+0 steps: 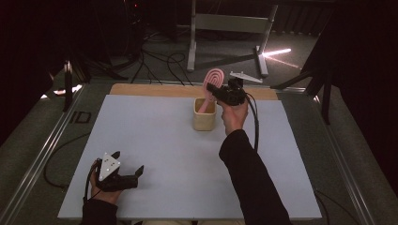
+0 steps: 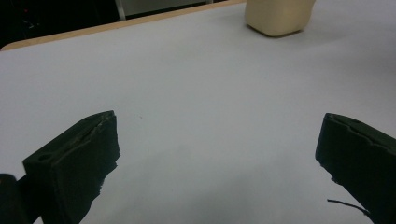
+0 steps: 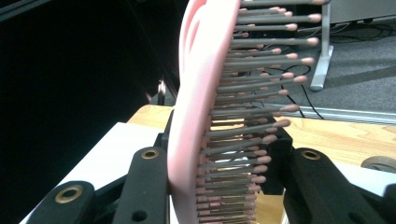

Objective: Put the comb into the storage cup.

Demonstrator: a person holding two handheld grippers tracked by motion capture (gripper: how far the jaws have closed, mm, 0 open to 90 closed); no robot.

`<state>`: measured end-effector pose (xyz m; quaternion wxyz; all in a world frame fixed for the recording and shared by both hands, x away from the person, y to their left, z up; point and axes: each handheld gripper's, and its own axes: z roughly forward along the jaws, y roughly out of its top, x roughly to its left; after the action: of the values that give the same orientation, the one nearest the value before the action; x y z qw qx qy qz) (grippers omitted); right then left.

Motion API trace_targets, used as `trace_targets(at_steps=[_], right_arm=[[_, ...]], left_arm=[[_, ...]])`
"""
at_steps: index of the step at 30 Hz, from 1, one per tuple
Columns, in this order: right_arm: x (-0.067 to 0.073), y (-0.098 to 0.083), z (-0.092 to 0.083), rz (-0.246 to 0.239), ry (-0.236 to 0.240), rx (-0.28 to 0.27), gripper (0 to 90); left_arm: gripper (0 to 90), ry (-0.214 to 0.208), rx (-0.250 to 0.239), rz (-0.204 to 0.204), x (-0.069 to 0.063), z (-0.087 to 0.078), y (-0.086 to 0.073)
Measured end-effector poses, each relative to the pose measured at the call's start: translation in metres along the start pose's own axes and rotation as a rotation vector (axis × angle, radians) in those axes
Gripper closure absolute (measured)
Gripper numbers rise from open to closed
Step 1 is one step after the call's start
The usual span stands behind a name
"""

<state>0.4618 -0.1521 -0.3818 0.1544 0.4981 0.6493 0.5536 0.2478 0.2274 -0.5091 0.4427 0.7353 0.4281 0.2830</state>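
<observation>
Left gripper [image 1: 127,166] sits low at the near left corner of the worktop [image 1: 155,154], held in the person's left hand [image 1: 101,187], grey three-cornered plate on top, cable trailing back off the near edge. Its fingers [image 2: 77,158] stand wide apart with bare worktop between them, nothing held; in the left gripper view they point across the pale surface toward the beige cup [image 2: 279,16] at the far end. Mid-worktop is plain light-grey sheet. Further out, the right forearm in a dark sleeve [image 1: 248,178] runs up from the near edge to the right hand [image 1: 233,117], which carries the right gripper [image 1: 213,89] raised above the far-centre area, its cable looping down on the right. Right gripper's fingers [image 3: 144,186] are part-closed on the pink hairbrush [image 1: 212,86]: in the right gripper view one presses the pink back of the brush head, the other sits against the bristle [image 3: 261,79] side, so the brush is clamped. Brush stands roughly upright, head up, handle end down inside the beige cup, which stands just left of the right hand. Behind that, a wood strip [image 1: 141,90] along the worktop's far edge, then dark floor with cables [image 1: 159,61] and a grey metal stand [image 1: 225,33].
</observation>
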Motion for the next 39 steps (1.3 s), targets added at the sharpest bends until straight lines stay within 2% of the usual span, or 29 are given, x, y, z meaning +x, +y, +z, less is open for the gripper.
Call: trace_targets(at_steps=[39], right_arm=[[-0.002,-0.014,0.007,-0.001,-0.006,0.024,63.2]], left_arm=[[0.2,0.000,0.002,0.000,0.000,0.000,0.000]])
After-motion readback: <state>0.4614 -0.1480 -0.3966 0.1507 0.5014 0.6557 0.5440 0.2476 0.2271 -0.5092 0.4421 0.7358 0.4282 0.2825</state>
